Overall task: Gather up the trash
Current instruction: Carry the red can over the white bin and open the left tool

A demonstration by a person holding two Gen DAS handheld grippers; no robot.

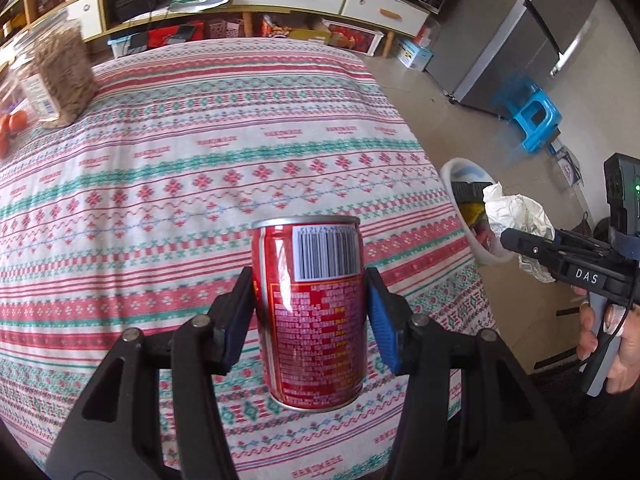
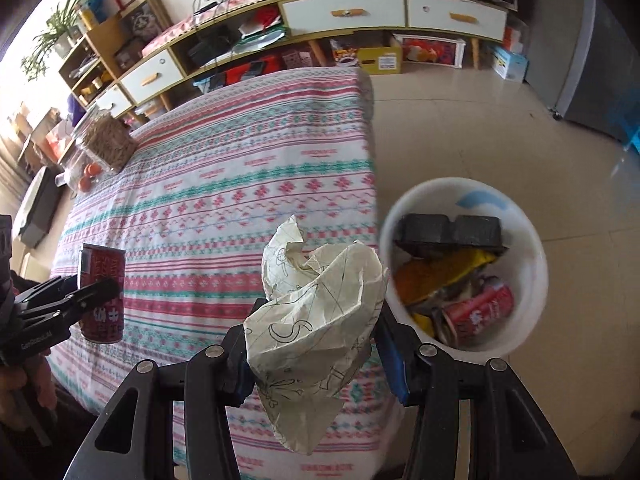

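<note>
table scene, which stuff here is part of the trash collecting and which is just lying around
Part of the job:
- red can, held in the left gripper
- crumpled paper, held in the right gripper
- white bin on the floor beside the table, trash already inside

Just lying about:
- clear jar of brown sticks on the tablecloth
- orange fruit beside it
- blue stool

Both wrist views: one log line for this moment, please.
left gripper: holds can above table | right gripper: holds paper near bin | bin: part full
</note>
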